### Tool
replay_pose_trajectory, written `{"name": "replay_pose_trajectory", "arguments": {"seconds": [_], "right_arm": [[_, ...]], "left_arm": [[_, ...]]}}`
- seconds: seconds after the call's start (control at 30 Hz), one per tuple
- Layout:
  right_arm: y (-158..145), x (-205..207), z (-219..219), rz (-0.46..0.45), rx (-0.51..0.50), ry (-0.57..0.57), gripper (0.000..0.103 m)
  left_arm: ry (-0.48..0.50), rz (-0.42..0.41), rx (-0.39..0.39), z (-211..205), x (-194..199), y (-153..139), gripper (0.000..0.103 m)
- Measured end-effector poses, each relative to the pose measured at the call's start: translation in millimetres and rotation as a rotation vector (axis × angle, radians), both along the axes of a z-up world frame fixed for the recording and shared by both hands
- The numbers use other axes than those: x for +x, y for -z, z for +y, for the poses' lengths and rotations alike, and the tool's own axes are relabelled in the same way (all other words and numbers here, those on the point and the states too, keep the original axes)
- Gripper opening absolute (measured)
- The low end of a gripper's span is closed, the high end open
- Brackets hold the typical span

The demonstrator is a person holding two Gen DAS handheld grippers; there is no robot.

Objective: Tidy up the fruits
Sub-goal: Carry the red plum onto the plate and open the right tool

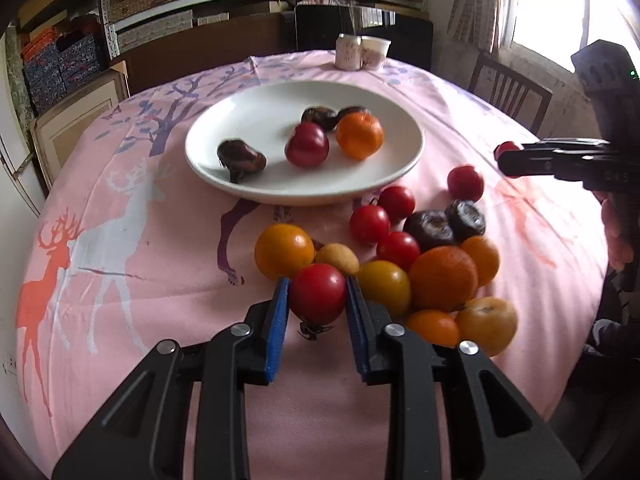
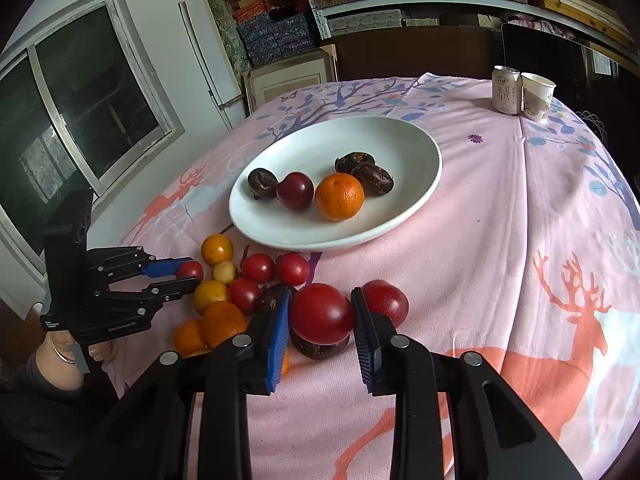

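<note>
Red tomato [image 1: 318, 293] sits clenched in the left claw [image 1: 318, 300]; the right claw [image 2: 322, 316] grips another tomato [image 2: 322, 314], fruit pile [image 1: 442, 278] crowding lower centre below the white plate [image 1: 224, 160].

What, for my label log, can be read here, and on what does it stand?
Nothing can be quoted with confidence.
Can: Chinese characters down its side, too blurred to read.
Paper cup: faint print, unreadable.
Left gripper: white lettering on its body, too small to read.
</note>
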State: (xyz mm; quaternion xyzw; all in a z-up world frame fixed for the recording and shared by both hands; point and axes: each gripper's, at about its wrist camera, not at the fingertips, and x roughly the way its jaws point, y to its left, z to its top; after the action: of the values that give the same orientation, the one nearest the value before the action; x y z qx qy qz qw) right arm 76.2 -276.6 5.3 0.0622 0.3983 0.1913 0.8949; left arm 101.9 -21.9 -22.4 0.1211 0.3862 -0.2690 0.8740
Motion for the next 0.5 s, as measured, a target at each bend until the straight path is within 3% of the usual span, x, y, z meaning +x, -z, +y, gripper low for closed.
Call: {"name": "replay_pose_trajectory", "arguments": {"seconds": [0.1, 0.2, 0.3, 0.4, 0.47, 0.5], "right_arm": [[-21, 13, 4, -0.045, -0.020, 0.000, 0.030], [-38, 46, 10, -0.055, -0.031, 0.008, 0.030], [-38, 91, 13, -0.009, -0.010, 0.035, 0.031], [-25, 128, 19, 0.036, -0.025, 0.059, 0.032], [-18, 141, 22, 0.053, -0.031, 0.071, 0.045], [-17, 141, 20, 0.048, -0.034, 0.091, 0.052]], "left_arm": [[-0.015, -0.055, -0.048, -1, 6, -31, 0.027], [-0.041, -0.051, -0.082, -15, 37, -52, 0.027], [-0.070, -0.031, -0.083, -32, 73, -53, 0.027], [-0.121, 0.035, -0.054, -45, 109, -33, 0.028], [-0.153, 0.080, -0.062, -44, 119, -25, 0.034], [-0.161, 0.090, -0.091, -40, 118, -25, 0.047]]}}
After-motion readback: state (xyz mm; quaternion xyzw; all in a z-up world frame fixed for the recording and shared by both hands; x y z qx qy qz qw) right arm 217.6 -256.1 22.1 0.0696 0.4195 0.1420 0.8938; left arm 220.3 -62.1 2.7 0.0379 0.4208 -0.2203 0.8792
